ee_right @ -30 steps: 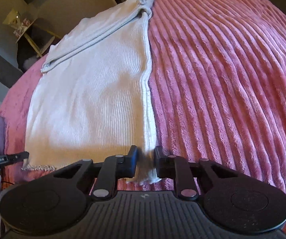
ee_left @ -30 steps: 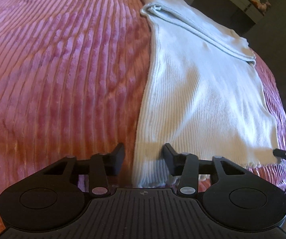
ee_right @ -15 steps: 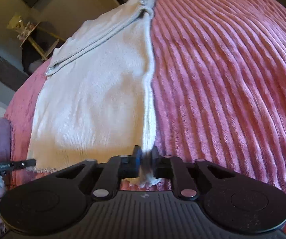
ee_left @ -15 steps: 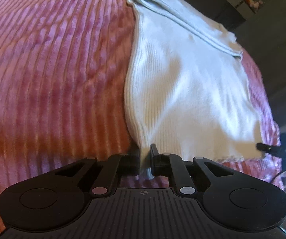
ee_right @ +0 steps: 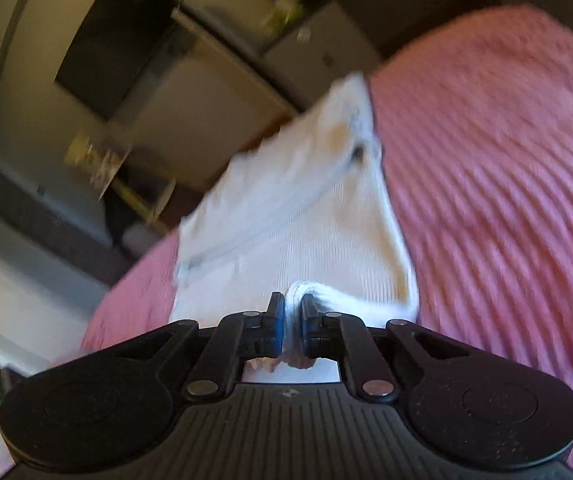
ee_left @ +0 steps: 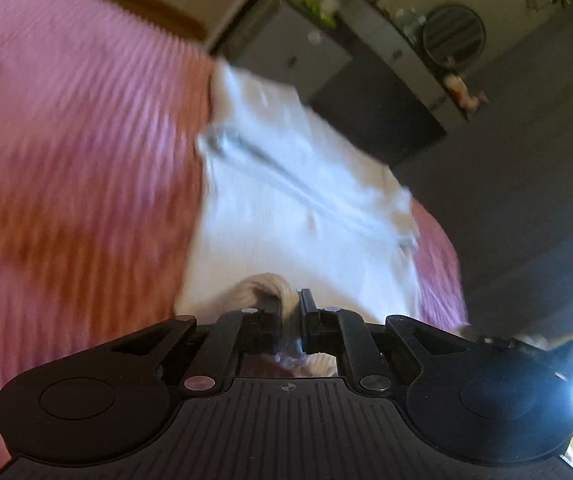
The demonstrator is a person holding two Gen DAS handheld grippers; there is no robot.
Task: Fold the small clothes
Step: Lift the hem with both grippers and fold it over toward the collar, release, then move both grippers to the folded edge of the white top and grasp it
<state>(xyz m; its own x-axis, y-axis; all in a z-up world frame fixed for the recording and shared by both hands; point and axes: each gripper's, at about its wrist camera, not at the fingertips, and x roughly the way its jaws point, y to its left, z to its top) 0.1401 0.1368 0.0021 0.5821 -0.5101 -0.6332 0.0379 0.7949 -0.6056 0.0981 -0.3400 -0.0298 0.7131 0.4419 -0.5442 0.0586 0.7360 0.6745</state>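
Right view, blue pads, blurred garment

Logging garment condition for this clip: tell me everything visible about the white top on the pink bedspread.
The white top is a ribbed knit, blurred here, with a sleeve folded diagonally across its body. It lies lengthwise on the pink ribbed bedspread, far end near the bed's edge. Its near hem is bunched and lifted: the left gripper pinches one corner, the right gripper the other, jaws shut on cloth.

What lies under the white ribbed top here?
The pink ribbed blanket shows around the white ribbed top on both sides. What lies directly beneath is covered. The left gripper and right gripper pinch its near hem.
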